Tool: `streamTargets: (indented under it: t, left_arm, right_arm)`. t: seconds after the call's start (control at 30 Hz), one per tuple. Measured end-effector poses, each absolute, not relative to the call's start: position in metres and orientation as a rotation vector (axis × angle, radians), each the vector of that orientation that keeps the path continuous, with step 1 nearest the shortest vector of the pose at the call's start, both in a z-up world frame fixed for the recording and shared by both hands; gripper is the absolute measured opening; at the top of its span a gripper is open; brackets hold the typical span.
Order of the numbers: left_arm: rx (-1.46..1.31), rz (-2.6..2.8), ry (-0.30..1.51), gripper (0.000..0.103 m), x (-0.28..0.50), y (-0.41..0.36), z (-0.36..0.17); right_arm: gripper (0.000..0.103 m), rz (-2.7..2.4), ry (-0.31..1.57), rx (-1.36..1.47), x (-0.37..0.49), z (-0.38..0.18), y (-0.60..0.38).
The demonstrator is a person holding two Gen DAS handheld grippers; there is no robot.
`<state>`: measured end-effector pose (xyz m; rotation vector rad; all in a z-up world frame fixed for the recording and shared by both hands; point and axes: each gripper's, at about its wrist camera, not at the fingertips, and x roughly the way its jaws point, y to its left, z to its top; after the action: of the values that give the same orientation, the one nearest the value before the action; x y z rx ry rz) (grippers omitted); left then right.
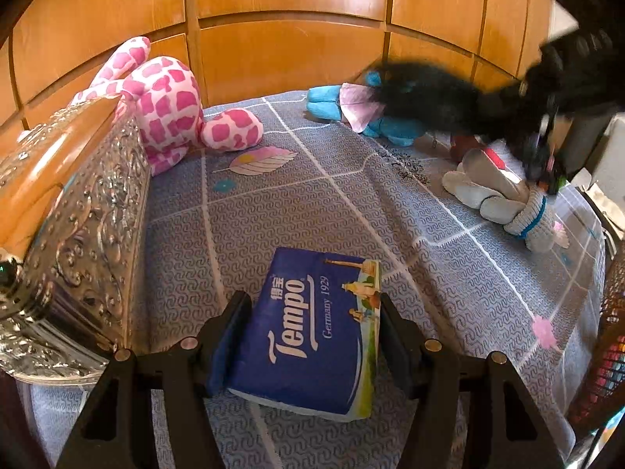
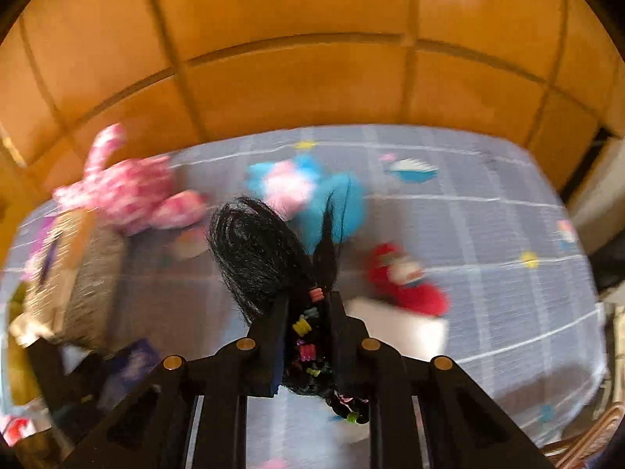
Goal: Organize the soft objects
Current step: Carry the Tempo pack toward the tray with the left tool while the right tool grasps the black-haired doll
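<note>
From the left wrist: left gripper (image 1: pixel 312 332) angled down over the bed, fingers (image 1: pixel 234 312) set moderately wide and pressing both sides of one blue Tempo tissue pack (image 1: pixel 308 332), lifted slightly off the grey patterned sheet (image 1: pixel 312 203). Beyond and left of the pack, one pink-and-white spotted plush (image 1: pixel 172 117) against the wooden headboard (image 1: pixel 289 39), touching one embossed silver box (image 1: pixel 78 242). Beyond and right of the pack, one blue plush (image 1: pixel 390 125) with a pale pink bow, partly covered by a blurred black hairpiece (image 1: pixel 422 97). Right of the pack, one grey glove (image 1: pixel 504 199) with a blue band at the cuff; something red behind it, too hidden to name. Right gripper (image 1: pixel 543 168) a dark blur above the glove.

From the right wrist: right gripper (image 2: pixel 304 336) pointed steeply down, fingers (image 2: pixel 273 332) drawn narrow and clamped on the black hairpiece (image 2: pixel 265 250), small coloured bands (image 2: pixel 302 328) between them; background smeared. Beyond the hairpiece, one blue plush (image 2: pixel 312 191); left of it, one pink plush (image 2: pixel 129 195) and one silver box (image 2: pixel 78 273); right of it, one red soft item (image 2: pixel 406 277) beside a white shape, too blurred to name
</note>
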<state>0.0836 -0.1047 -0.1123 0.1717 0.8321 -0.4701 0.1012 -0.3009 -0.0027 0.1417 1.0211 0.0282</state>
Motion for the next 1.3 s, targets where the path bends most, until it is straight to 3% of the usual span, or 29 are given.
streamTargets:
  t: [0.3,0.57,0.73,1.3]
  left_arm:
    - [0.179,-0.466,0.829,0.064,0.083,-0.105,-0.111]
    - [0.192,-0.442,0.830,0.053,0.084,-0.107,-0.109]
    - [0.175,-0.419,0.873,0.052,0.087,-0.107,-0.102]
    - [0.083,-0.352,0.698,0.052,0.099,-0.084,0.014]
  right_arm:
    - [0.023,0.047,1.200,0.086,0.114,-0.096,-0.261]
    - [0.027,0.059,1.140,0.043,0.113,-0.107,-0.257]
    - [0.029,0.059,1.130,0.083,0.112,-0.114,-0.255]
    - [0.032,0.055,1.104,0.006,0.101,-0.110,-0.240]
